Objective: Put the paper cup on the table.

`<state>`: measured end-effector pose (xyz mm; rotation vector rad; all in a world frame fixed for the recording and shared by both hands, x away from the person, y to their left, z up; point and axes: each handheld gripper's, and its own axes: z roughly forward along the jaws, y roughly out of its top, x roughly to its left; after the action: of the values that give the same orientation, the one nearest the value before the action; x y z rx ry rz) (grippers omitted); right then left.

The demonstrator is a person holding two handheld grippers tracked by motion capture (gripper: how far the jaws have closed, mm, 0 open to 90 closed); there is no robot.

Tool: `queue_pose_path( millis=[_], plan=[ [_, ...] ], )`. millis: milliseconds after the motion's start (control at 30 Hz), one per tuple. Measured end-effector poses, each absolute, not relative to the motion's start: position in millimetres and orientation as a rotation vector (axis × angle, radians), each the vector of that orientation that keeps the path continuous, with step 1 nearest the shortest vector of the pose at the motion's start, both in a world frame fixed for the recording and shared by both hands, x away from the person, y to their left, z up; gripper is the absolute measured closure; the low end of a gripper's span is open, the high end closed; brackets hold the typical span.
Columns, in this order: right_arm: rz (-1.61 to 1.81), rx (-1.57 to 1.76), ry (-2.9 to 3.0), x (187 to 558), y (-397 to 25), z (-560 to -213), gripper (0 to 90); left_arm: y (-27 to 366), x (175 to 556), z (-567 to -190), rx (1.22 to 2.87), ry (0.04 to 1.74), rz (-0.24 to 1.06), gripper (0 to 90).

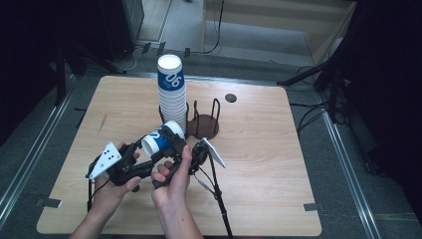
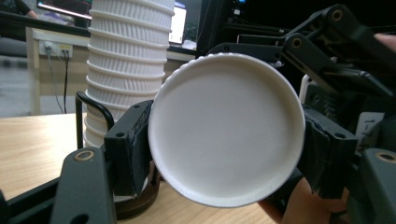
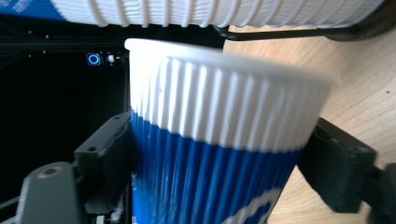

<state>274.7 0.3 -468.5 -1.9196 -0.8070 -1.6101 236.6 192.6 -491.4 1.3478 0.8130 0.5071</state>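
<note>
High view: both claws, left claw (image 1: 144,162) and right claw (image 1: 176,144), clamp one paper cup (image 1: 161,138) above the worktop (image 1: 259,164).

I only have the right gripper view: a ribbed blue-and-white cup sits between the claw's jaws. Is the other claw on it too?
Observer: Yes. In the left gripper view the left claw has the cup by its white base end, with a pad against each side.
Operator: Is the cup resting on anything?
Observer: No. The high view shows it held on its side above the table.
Operator: What is the ribbed thing along my top edge?
Observer: A tall stack of cups standing in a wire holder. A second holder stands beside it with no cups in it.
</note>
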Motion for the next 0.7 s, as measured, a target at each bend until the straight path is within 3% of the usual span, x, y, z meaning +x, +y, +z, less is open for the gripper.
queue_pose_path(
  millis=[333, 700],
  plan=[
    [-1.697, -1.896, -0.857, 268.6, 2.0, -466.3, 22.8, 203.0, 235.7, -490.1, 1.359, 0.796, 0.431, 27.8],
    [-1.861, -1.945, -0.946, 266.2, -9.0, -461.2, 23.3, 211.7, 234.2, -489.0, 1.428, 0.828, 0.389, 5.5]
  ],
)
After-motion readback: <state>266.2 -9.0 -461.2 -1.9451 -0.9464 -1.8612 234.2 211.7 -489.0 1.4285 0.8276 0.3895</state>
